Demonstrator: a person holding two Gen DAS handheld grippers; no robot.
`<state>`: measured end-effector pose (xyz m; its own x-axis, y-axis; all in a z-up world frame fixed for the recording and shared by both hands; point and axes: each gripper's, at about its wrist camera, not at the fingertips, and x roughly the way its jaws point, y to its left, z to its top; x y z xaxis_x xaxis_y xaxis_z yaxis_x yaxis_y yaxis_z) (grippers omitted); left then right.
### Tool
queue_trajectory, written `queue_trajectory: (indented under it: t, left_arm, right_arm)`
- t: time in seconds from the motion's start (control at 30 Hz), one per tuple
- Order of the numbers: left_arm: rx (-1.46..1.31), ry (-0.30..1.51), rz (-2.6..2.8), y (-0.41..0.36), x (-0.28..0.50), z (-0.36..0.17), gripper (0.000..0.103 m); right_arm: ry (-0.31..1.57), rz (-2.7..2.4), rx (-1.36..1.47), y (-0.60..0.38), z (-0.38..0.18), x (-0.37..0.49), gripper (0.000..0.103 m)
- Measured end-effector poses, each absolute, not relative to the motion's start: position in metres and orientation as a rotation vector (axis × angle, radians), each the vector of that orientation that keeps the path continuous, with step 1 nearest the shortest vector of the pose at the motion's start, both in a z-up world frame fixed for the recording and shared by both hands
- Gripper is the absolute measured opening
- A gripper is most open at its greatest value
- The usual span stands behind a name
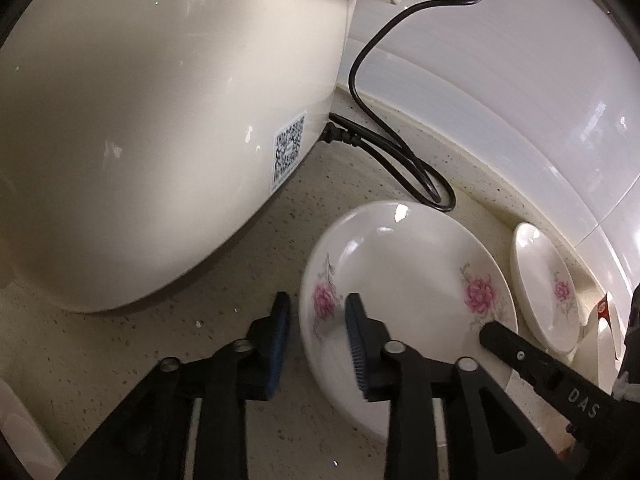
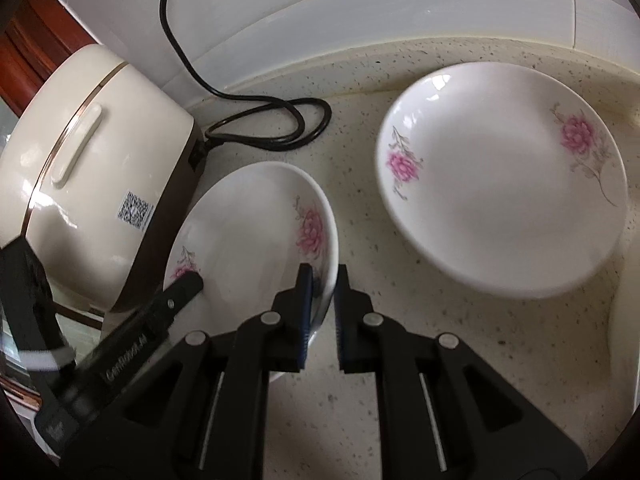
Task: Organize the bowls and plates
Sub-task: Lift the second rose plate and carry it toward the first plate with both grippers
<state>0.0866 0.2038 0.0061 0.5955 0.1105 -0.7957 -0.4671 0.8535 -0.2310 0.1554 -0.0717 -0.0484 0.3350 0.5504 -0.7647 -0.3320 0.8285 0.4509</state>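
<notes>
A large cream-coloured cooker [image 2: 96,168] stands on the speckled beige counter [image 2: 360,128], with a thin gold band around its lid and a dark brown base. A pale handle [image 2: 76,144] sits on its upper side, and a square code sticker [image 1: 289,148] is stuck low on its wall. A black power cord [image 1: 384,148] plugs into the cooker's back near the base, loops on the counter beside it and climbs the glossy white tiled wall [image 2: 360,12]. Reddish-brown wood [image 2: 28,52] shows behind the cooker.
</notes>
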Motion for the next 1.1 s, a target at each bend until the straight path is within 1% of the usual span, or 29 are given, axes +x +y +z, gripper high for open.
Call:
queue_trajectory:
  t: [0.07, 0.17, 0.23, 0.27, 0.3, 0.37, 0.4, 0.7, 1.1]
  left_arm:
    - [-0.437, 0.874, 0.332, 0.204, 0.091, 0.006, 0.045]
    - [-0.422, 0.884, 0.302, 0.202, 0.097, 0.007, 0.046]
    - [-0.419, 0.891, 0.277, 0.200, 0.099, 0.007, 0.035]
    - [-0.404, 0.897, 0.294, 0.200, 0.098, 0.007, 0.023]
    - [-0.428, 0.896, 0.281, 0.204, 0.101, 0.005, 0.019]
    - [-0.478, 0.903, 0.248, 0.208, 0.095, 0.005, 0.016]
    - [-0.459, 0.903, 0.250, 0.204, 0.091, 0.007, 0.015]
    - [-0.353, 0.925, 0.189, 0.163, 0.064, 0.011, 0.014]
    - [-0.251, 0.959, 0.039, 0.111, 0.052, 0.020, 0.014]
  right_arm:
    - [1.096, 0.583, 0.236, -0.069, -0.049, 0.160, 0.014]
    - [1.097, 0.585, 0.236, -0.066, -0.049, 0.164, 0.014]
    - [1.092, 0.589, 0.226, -0.066, -0.048, 0.163, 0.014]
    - [1.092, 0.589, 0.227, -0.066, -0.048, 0.163, 0.014]
    - [1.090, 0.582, 0.228, -0.067, -0.048, 0.162, 0.013]
    - [1.084, 0.576, 0.243, -0.076, -0.048, 0.158, 0.012]
    - [1.087, 0.576, 0.255, -0.080, -0.049, 0.155, 0.012]
    - [1.080, 0.528, 0.267, -0.119, -0.047, 0.110, 0.012]
    - [1.048, 0.385, 0.280, -0.177, -0.040, 0.054, 0.012]
